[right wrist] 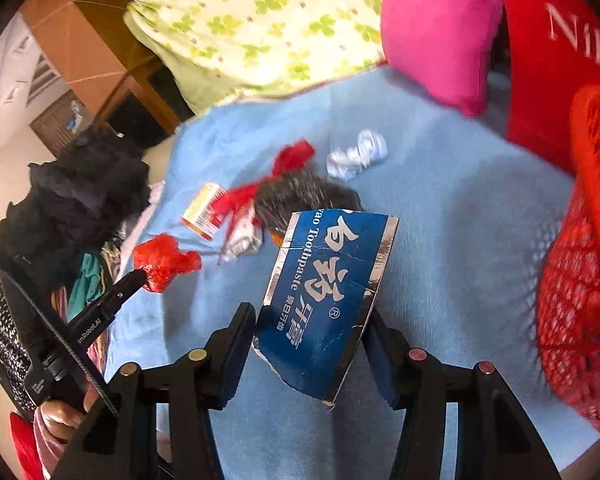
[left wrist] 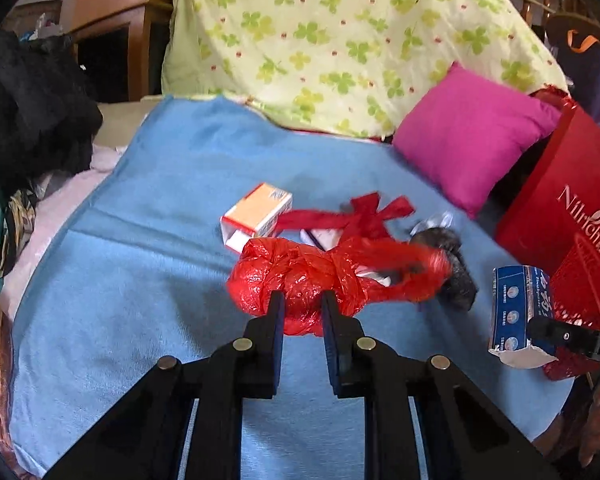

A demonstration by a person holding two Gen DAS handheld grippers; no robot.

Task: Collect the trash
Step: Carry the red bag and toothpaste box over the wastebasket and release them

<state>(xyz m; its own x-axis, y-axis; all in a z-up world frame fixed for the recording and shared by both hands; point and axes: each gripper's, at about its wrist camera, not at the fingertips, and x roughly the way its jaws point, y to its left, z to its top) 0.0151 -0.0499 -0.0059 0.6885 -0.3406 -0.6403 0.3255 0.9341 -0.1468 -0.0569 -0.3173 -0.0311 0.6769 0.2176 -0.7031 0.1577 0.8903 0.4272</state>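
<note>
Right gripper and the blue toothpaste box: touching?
Touching. In the right wrist view the right gripper has both jaws pressed on the sides of the blue toothpaste box, held above the blue blanket.

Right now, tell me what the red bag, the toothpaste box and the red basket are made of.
Red plastic bag: thin glossy plastic film, crinkled and knotted, with shiny highlights, clamped in the left gripper.
Toothpaste box: printed cardboard, apparently foil-faced given its silvery edges; creased and torn at one end, held by the right gripper.
Red basket: probably rigid moulded plastic, with an open mesh wall.
</note>
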